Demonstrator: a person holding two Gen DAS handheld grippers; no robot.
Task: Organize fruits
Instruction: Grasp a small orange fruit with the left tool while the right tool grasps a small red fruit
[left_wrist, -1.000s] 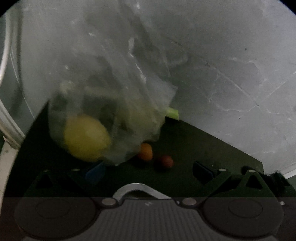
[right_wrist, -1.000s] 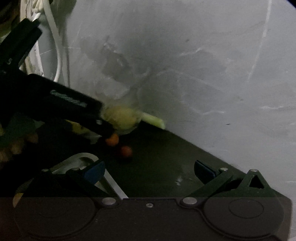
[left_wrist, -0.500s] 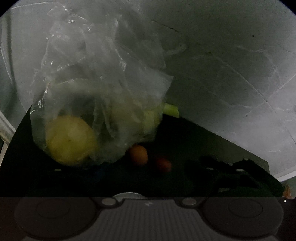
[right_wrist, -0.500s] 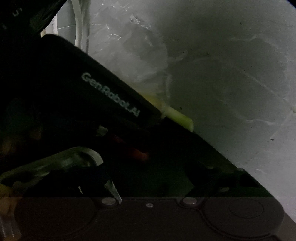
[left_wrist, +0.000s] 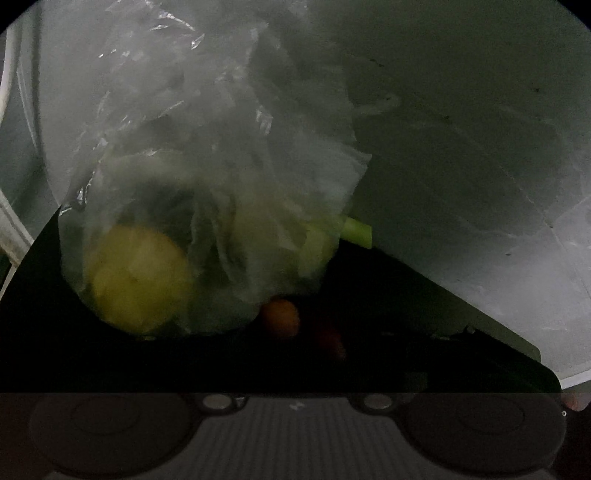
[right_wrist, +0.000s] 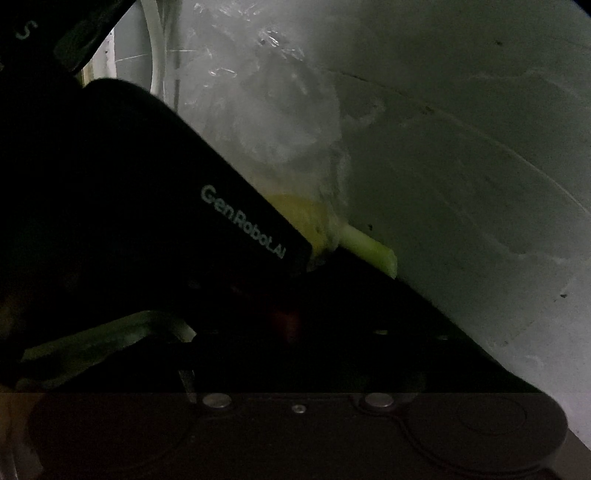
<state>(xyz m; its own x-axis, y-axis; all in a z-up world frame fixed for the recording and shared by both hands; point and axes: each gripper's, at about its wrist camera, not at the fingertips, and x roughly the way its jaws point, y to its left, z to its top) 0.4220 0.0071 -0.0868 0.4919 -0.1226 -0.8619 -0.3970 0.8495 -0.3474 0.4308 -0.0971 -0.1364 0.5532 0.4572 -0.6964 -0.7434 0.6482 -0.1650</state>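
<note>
Grey marbled wall (left_wrist: 461, 155) behind, filling most of both views. Dark counter (left_wrist: 406, 314) below it, very dim. Clear plastic bag (left_wrist: 207, 158) hanging crumpled in front of left wrist camera, bottom at or just above counter, can't tell if touching. Black body of left gripper (right_wrist: 155, 206) crossing right wrist view, blocking lower part of bag there. Yellow round fruit (left_wrist: 136, 277) inside bag, low on its left side. Pale green stalk (left_wrist: 356, 230) poking out of bag's right edge, end against wall line. Small orange fruit (left_wrist: 282, 317) loose on counter just beside bag's bottom, darker red fruit (left_wrist: 330, 338) just right of it, barely visible. Left jaws lost in shadow, opening not readable, hold on bag not visible. Right jaws also dark, can't tell open or closed, nothing seen between them.
</note>
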